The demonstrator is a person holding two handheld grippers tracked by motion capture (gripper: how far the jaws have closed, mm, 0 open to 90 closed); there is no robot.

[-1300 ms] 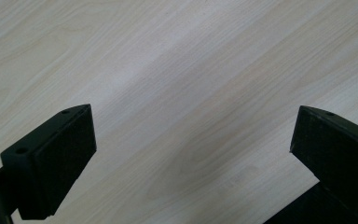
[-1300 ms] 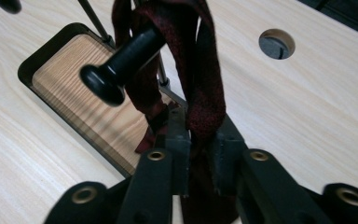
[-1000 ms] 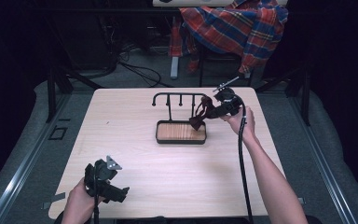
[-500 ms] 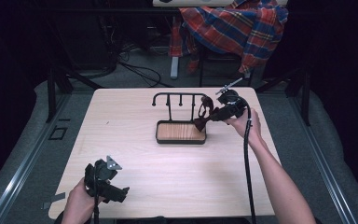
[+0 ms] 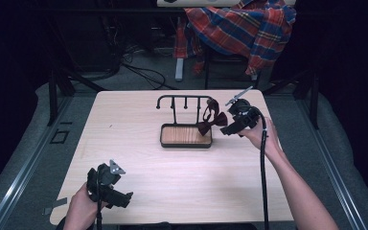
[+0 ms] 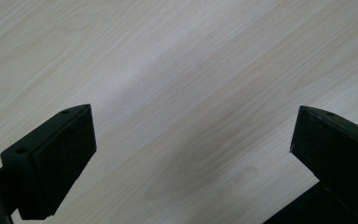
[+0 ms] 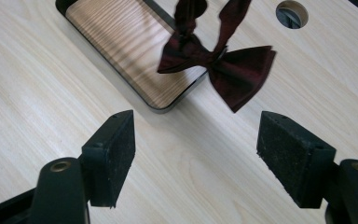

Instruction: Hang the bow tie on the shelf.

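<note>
A dark red bow tie (image 5: 212, 122) hangs by its strap from the right end of a black hook rack (image 5: 184, 99) over a wooden tray base (image 5: 186, 135). My right gripper (image 5: 227, 128) is just right of the bow tie and points at it. In the right gripper view its jaws have just been opening; the gripper (image 7: 196, 154) stands open with nothing between the pads, and the bow tie (image 7: 220, 61) dangles free a short way ahead. My left gripper (image 5: 121, 198) rests near the table's front left edge, and in its own view it (image 6: 191, 158) is open over bare wood.
The light wooden table (image 5: 139, 120) has a round cable hole (image 7: 292, 13) beyond the bow tie. A plaid shirt (image 5: 242, 28) lies over a chair behind the table. Cables run across the floor at the back.
The right gripper has opened, let go of the bow tie and drawn back to the right. The bow tie now hangs alone from the rack. The left gripper has kept still.
</note>
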